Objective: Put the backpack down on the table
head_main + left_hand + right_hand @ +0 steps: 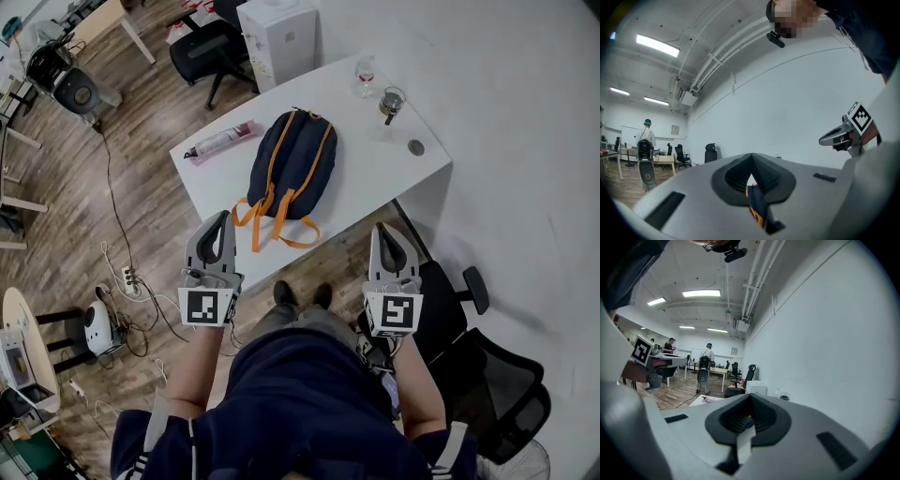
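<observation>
The navy backpack (292,164) lies flat on the white table (375,178), its orange straps trailing over the table's near edge — the task looks done. The left gripper (223,217) and right gripper (382,228) hover short of that edge, both pressed together, pinching nothing.

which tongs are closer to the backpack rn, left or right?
Left. The left tongs hang just off the table edge, close to the backpack's near left corner. The right tongs sit farther out, beyond its near right corner. Neither touches it.
</observation>
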Demonstrator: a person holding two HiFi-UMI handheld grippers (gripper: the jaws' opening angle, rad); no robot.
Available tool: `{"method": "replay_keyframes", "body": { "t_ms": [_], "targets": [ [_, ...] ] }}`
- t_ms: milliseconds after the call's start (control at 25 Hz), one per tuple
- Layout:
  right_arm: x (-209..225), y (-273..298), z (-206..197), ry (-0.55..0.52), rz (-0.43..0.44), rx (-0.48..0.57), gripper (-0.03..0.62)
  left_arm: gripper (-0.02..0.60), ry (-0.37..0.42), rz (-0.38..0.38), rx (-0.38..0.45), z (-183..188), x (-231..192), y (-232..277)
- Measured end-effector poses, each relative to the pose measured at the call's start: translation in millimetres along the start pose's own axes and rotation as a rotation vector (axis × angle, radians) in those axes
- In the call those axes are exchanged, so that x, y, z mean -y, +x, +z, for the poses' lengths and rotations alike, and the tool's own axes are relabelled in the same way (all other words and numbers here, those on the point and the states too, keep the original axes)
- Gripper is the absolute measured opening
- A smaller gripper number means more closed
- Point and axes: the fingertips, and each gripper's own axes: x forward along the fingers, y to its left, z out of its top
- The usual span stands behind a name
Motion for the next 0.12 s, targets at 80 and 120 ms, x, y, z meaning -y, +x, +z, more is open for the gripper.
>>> {"method": "replay_keyframes", "body": {
  "t_ms": [80,120],
  "targets": [
    [2.2,0.6,-1.9,0.007,-0.009,-0.011,-0.003,0.002,-0.004,0.001,-0.007,-2.1,1.3,-0.1],
    [3.3,0.9,-2.8,0.011,-0.014,-0.017,-0.003,0.002,-0.006,0.002,-0.011,-3.0,2.0,-0.1]
  ]
}}
